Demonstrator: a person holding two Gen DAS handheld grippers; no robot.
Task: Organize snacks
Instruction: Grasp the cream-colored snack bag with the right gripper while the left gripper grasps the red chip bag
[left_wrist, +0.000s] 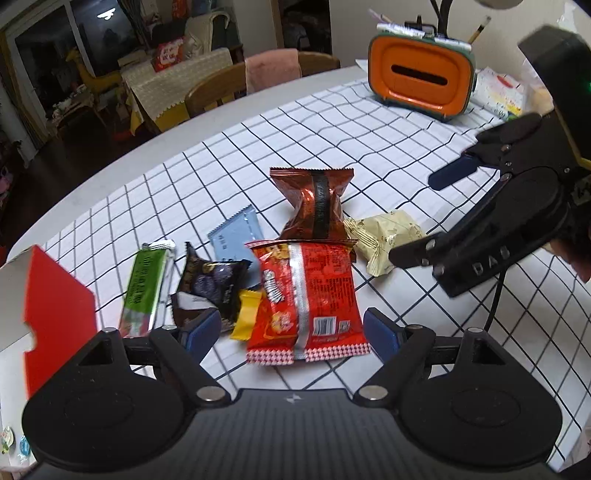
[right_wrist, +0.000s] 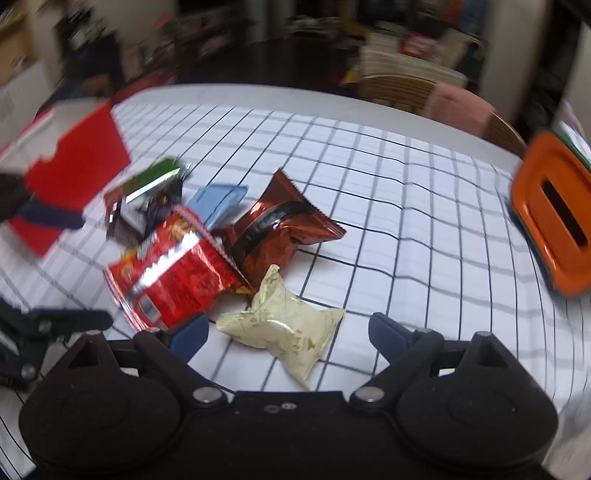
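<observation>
A pile of snack packets lies on a white tablecloth (left_wrist: 369, 147) with a thin dark grid, which makes small waves on the round table. On top is a glossy red foil bag (left_wrist: 308, 299) with a silver back seam and a barcode. Behind it stands a crinkled dark brown foil packet (left_wrist: 314, 201) with zigzag ends and a black stripe. To the right of them lies a pale cream packet (left_wrist: 384, 236), soft and wrinkled. To the left are a flat light blue sachet (left_wrist: 236, 236), a dark purple-black wrapper (left_wrist: 212, 280), a small yellow sweet (left_wrist: 247, 314) and a long green bar (left_wrist: 146, 288).

The left gripper (left_wrist: 291, 332) hangs over the near end of the red bag, its blue pads wide apart and pressing nothing. The right gripper (right_wrist: 288, 330) is also released; the cream packet (right_wrist: 284, 325) lies between its pads, but they do not touch it.

The left wrist view is sharp and shows the orange plastic box (left_wrist: 421, 83) with rounded corners and a dark slot, and wooden chairs (left_wrist: 218, 88) behind. It also shows the right gripper (left_wrist: 432, 218) from the side, above the cream packet. The right wrist view is blurred, but it shows more of the red and white cardboard box (right_wrist: 74, 166) at the left, beside the pile.
</observation>
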